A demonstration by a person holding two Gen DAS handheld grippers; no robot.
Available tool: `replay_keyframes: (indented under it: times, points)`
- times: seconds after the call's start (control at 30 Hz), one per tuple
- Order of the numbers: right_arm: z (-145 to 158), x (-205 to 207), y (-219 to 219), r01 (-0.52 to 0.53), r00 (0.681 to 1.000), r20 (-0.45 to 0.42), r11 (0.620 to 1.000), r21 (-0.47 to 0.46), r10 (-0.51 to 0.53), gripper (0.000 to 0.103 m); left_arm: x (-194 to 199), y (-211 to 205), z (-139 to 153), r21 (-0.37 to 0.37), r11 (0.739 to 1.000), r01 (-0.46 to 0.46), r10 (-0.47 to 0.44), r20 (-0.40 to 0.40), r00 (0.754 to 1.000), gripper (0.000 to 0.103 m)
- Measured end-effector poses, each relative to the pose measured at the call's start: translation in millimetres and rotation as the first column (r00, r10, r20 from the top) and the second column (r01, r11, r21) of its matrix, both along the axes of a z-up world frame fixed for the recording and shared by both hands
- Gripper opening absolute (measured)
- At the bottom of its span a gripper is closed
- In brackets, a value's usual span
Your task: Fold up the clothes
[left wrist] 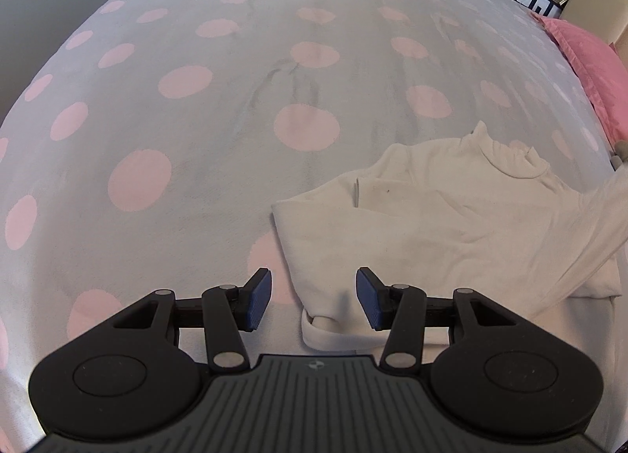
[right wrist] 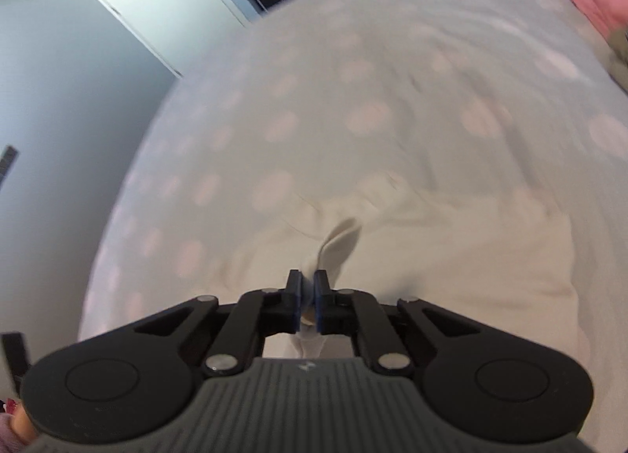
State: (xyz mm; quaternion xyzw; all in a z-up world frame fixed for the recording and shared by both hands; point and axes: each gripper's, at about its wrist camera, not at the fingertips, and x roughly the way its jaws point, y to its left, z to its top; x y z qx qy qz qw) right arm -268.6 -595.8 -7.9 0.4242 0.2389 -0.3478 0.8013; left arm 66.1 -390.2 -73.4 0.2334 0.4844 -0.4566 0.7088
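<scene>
While lying partly folded on the bed (left wrist: pixel 176 60), white turtleneck top (left wrist: pixel 451 209) is being pinched by right tool (right wrist: pixel 308 292), pads closing tight on a raised fold; left tool (left wrist: pixel 314 298) is hovering over its hem, standing open and empty; pink pillow (left wrist: pixel 588 60) is resting beyond

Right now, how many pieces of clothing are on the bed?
1: a cream turtleneck top lying on the polka-dot bedspread near the pink pillow, one part pinched in the right hand-held gripper. More may lie out of view.
</scene>
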Motion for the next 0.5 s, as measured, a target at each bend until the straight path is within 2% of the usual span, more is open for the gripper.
replay_keyframes:
  times: [0.13, 0.27, 0.37, 0.5]
  points:
    - [44, -4, 5, 0.024, 0.994, 0.104, 0.997, -0.069, -0.017, 0.007, -4, 1, 1, 0.001, 1.000, 0.019, -0.019, 0.001, 1.000, 0.045]
    - [72, -27, 2, 0.083, 0.984, 0.167, 0.990, -0.111, -0.064, 0.007, -5, 2, 2, -0.004, 1.000, 0.027, -0.027, 0.001, 1.000, 0.045]
    - [82, -55, -4, 0.143, 0.975, 0.187, 0.982, -0.121, -0.119, 0.007, -6, 1, 1, -0.005, 0.999, 0.033, -0.033, 0.005, 0.999, 0.044]
    - [74, -86, -15, 0.210, 0.968, 0.164, 0.972, -0.104, -0.191, 0.007, -13, -1, -5, 0.013, 0.998, 0.061, -0.061, 0.013, 0.998, 0.044]
